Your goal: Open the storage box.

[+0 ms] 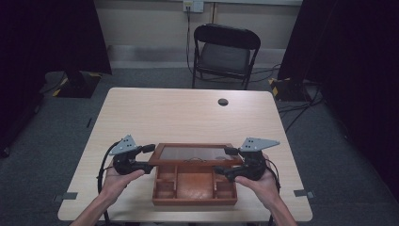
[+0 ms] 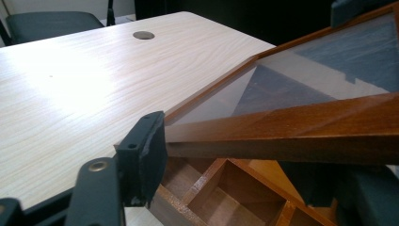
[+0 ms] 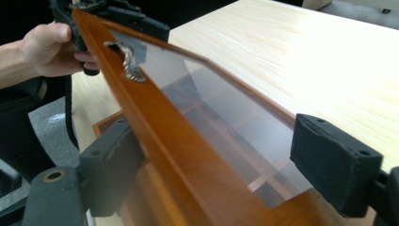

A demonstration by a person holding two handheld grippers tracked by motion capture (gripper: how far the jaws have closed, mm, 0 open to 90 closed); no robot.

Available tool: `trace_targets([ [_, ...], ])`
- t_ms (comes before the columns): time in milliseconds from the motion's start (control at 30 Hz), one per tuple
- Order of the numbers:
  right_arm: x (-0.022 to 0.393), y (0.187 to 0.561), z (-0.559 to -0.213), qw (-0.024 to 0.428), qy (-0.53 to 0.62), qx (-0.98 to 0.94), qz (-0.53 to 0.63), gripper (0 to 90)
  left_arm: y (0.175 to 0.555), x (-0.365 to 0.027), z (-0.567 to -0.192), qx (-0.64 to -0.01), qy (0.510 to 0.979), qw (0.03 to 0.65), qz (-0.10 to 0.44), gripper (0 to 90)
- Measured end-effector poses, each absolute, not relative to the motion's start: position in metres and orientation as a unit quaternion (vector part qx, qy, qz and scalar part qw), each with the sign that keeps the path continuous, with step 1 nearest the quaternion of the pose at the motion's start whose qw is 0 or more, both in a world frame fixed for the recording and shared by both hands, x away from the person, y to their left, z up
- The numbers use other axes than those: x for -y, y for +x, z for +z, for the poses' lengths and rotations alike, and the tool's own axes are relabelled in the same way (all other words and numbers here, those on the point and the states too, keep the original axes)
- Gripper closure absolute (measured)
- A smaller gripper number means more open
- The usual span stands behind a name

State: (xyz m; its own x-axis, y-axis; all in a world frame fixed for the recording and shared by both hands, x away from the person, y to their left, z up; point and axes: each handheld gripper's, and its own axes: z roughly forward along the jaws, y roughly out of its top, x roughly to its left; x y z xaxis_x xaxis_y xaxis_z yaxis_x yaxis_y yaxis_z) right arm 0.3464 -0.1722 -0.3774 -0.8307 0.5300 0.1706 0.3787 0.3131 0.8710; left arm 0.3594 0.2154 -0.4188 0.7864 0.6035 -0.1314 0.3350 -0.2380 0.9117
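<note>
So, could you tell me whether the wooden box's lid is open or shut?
Open: the glass lid is raised, and the wooden box shows bare compartments below it.

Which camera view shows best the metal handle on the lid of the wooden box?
The right gripper view: the metal handle lies on the front rail of the glass lid, near and sharp enough to show its curved shape. In the high view the handle is a thin small arc. In the left gripper view I cannot make it out on the lid.
</note>
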Motion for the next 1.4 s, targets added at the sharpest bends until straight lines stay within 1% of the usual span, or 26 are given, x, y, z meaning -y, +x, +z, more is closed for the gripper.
trace_targets([
  [100,0.172,0.350,-0.376,0.076,0.282,-0.805,0.516,21.2,0.361,-0.216,-0.416,-0.300,0.778,0.536,0.127,37.2],
  [167,0.173,0.350,-0.375,0.079,0.275,-0.802,0.525,28.9,0.362,-0.216,-0.415,-0.306,0.774,0.539,0.128,38.1],
  [300,0.172,0.351,-0.373,0.084,0.271,-0.800,0.529,31.2,0.365,-0.217,-0.414,-0.307,0.775,0.539,0.119,38.5],
  [533,0.173,0.356,-0.369,0.080,0.274,-0.799,0.529,31.7,0.367,-0.218,-0.413,-0.307,0.769,0.548,0.119,41.3],
  [667,0.173,0.359,-0.367,0.083,0.274,-0.797,0.531,31.4,0.369,-0.218,-0.409,-0.296,0.777,0.542,0.124,40.2],
  [767,0.173,0.362,-0.366,0.084,0.274,-0.795,0.534,31.0,0.372,-0.216,-0.403,-0.291,0.777,0.546,0.116,42.6],
  [933,0.174,0.367,-0.366,0.089,0.274,-0.794,0.535,34.0,0.375,-0.210,-0.402,-0.281,0.779,0.547,0.121,44.0],
  [1033,0.175,0.370,-0.366,0.086,0.276,-0.790,0.541,33.4,0.378,-0.207,-0.400,-0.275,0.784,0.543,0.124,44.6],
  [1167,0.176,0.373,-0.365,0.088,0.278,-0.789,0.540,35.0,0.381,-0.205,-0.399,-0.280,0.781,0.547,0.114,45.6],
  [1400,0.179,0.380,-0.368,0.092,0.296,-0.782,0.540,37.9,0.384,-0.206,-0.399,-0.289,0.771,0.555,0.115,45.1],
])
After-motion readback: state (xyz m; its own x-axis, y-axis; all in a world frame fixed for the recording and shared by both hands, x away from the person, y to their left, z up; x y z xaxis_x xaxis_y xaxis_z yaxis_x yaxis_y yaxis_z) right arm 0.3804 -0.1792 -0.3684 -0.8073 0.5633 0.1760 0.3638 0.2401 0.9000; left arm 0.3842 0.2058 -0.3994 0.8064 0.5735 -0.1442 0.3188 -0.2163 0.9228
